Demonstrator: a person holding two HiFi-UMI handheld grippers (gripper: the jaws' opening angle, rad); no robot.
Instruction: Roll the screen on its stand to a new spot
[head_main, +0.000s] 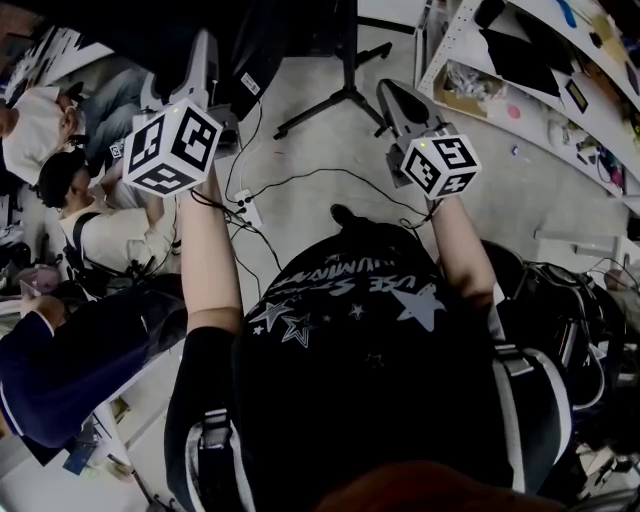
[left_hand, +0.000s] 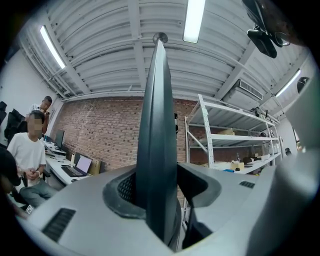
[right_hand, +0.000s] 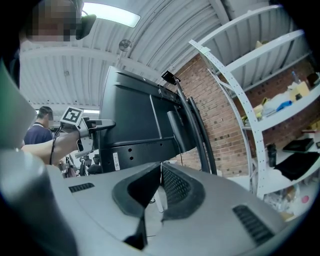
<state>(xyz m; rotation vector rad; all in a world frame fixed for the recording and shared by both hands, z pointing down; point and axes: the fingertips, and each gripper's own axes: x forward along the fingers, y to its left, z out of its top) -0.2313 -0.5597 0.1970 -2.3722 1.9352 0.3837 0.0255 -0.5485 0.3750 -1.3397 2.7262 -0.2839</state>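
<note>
**Left jaws on the screen's edge, right jaws shut and empty**

Left of my left gripper (left_hand: 159, 192), a seated person (left_hand: 27, 150) and an open laptop (left_hand: 80, 166) share a white desk in front of a rough brick wall (left_hand: 105, 130). That gripper's grey meshed pads are clamped on the thin, smooth black edge of the screen (left_hand: 156, 125), which rises straight up between them. Ahead and left of my right gripper (right_hand: 161, 172) I see the screen's flat matte back. Those jaws are pressed together with nothing in them. Right of them stands perforated white metal shelving (right_hand: 240, 95), cluttered. Loose black cables (head_main: 300, 180) trail over the pale floor between both grippers.
</note>
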